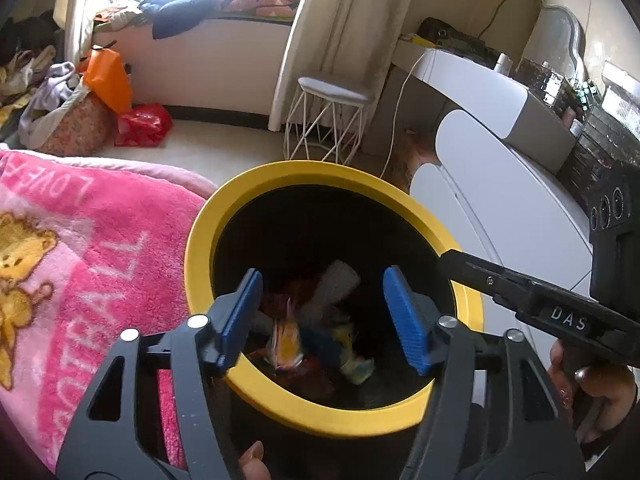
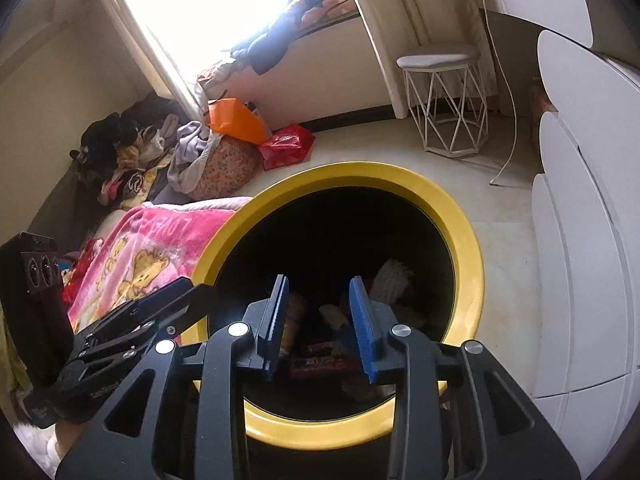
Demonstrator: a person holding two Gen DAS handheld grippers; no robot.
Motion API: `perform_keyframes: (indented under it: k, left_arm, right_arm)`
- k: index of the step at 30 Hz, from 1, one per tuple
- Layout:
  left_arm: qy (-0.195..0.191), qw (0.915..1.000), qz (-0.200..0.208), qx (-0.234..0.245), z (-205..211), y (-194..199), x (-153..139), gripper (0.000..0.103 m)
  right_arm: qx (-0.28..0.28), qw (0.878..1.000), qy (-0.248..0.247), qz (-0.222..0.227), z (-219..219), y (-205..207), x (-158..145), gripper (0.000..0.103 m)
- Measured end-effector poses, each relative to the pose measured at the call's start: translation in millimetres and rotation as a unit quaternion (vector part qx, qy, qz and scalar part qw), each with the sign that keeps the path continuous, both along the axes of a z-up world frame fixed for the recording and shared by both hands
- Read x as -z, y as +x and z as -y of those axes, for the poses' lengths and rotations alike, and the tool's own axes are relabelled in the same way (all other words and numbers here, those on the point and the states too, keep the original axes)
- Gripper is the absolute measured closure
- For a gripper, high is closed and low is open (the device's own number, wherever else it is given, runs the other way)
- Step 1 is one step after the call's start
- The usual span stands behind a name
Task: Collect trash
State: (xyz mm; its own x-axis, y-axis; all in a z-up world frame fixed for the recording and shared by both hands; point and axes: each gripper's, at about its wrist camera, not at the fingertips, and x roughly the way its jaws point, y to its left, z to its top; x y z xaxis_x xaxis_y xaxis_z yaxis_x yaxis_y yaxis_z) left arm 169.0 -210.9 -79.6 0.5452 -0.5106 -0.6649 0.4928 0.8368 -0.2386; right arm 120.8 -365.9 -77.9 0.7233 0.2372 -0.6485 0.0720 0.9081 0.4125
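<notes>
A black trash bin with a yellow rim (image 1: 200, 236) (image 2: 472, 264) stands on the floor beside the bed. Both grippers hover over its mouth. My left gripper (image 1: 324, 300) is open and empty; below it a blurred yellow-orange wrapper (image 1: 286, 342) lies among the trash, next to a grey-white piece (image 1: 332, 288) and a crumpled pale wrapper (image 1: 358, 368). My right gripper (image 2: 320, 308) is open and empty above a white fluffy piece (image 2: 390, 280) and a dark red packet (image 2: 320, 362) in the bin. The right gripper's body (image 1: 540, 304) shows at the right of the left wrist view.
A pink blanket (image 1: 80, 248) (image 2: 152, 248) covers the bed left of the bin. A white wire stool (image 1: 328, 120) (image 2: 444, 104) stands behind it. White drawers (image 1: 500, 200) (image 2: 580, 240) are on the right. Bags and clothes (image 1: 100, 92) (image 2: 224, 148) lie by the window.
</notes>
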Motion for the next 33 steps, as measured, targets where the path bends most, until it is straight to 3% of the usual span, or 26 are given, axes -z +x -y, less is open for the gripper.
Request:
perform_keyframes:
  k: [2, 8, 10, 16, 27, 33]
  left_arm:
    - [0.004, 1.0000, 0.002, -0.005, -1.3, -0.8, -1.5, 0.026]
    - [0.016, 0.9995, -0.004, -0.027, -10.2, -2.4, -4.0, 0.011]
    - [0.017, 0.9994, -0.003, -0.032, -14.0, -3.9, -5.7, 0.011]
    - [0.029, 0.9978, 0.010, -0.058, -26.4, -12.5, -14.0, 0.011]
    - [0.036, 0.9883, 0.040, -0.143, -76.3, -38.2, -33.9, 0.011]
    - [0.033, 0.9782, 0.095, -0.182, -105.3, -69.4, -47.3, 0.011]
  right_arm:
    - [0.003, 1.000, -0.005, -0.001, -0.4, -0.5, 0.1, 0.065]
    - [0.012, 1.000, -0.028, -0.001, -2.6, -1.5, -2.4, 0.050]
    - [0.014, 0.999, -0.033, 0.002, -4.2, -3.3, -4.3, 0.038]
    - [0.019, 0.999, -0.041, 0.011, -10.7, -7.8, -10.8, 0.021]
    - [0.015, 0.994, -0.093, 0.052, -51.0, -24.6, -30.0, 0.007]
    - [0.032, 0.982, -0.127, 0.139, -89.4, -56.5, -41.7, 0.007]
